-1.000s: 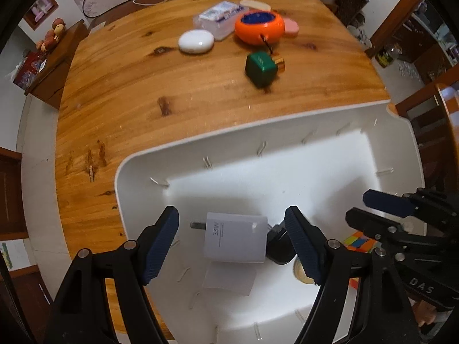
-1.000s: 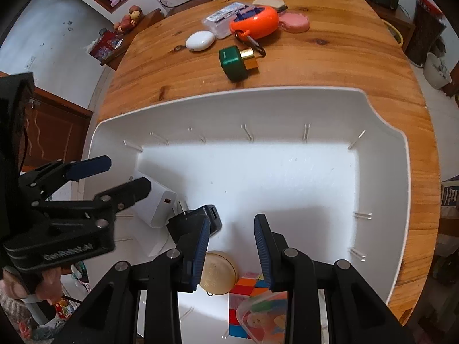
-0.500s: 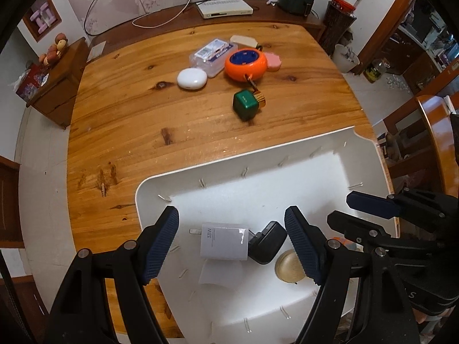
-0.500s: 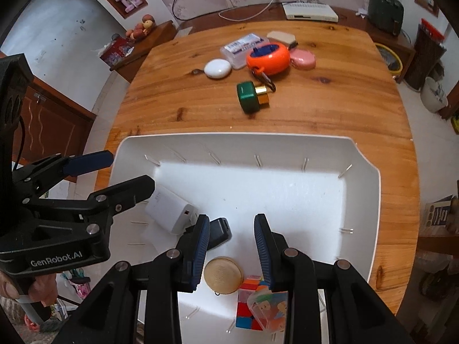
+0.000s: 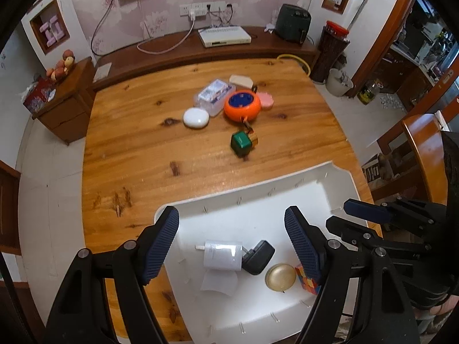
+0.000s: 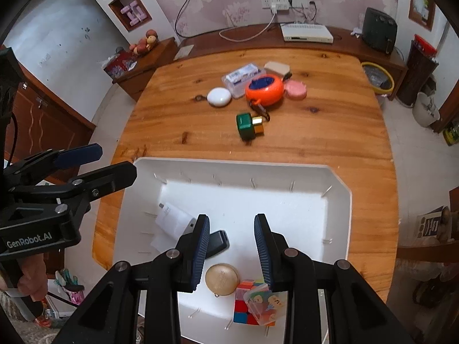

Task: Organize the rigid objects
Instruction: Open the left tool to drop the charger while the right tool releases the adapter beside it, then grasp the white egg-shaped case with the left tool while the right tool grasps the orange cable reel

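Left claw (image 5: 232, 246): fingers spread wide, nothing between them, held above the near left part of the white tray (image 5: 287, 179). Right claw (image 6: 231, 250): fingers at a moderate gap, also holding nothing, above the near middle of the tray.

Tray sits on the near end of the wooden tabletop (image 5: 143, 149). Contents, all grouped at the near left of the tray as seen from the right wrist:
- white charger block (image 5: 222, 255), lying on its side, prongs pointing away from the black adapter
- black adapter (image 5: 258, 258), touching the charger block
- round wooden disc (image 6: 221, 279), just beside the black adapter
- colour cube (image 6: 243, 306), near the disc
- small clear box of coloured pieces (image 6: 265, 304), lying against the cube

Rest of the tray floor is bare white.

Loose items on the tabletop, well apart from the tray, toward the far end:
- green cube with a gold part (image 6: 248, 126), nearest the tray
- orange round case with a blue top (image 6: 264, 90)
- white oval puck (image 6: 219, 96)
- clear plastic box (image 6: 242, 78)
- pink round item (image 6: 295, 89), touching the orange case
- beige item (image 6: 276, 67) behind the case

The last five form one cluster.
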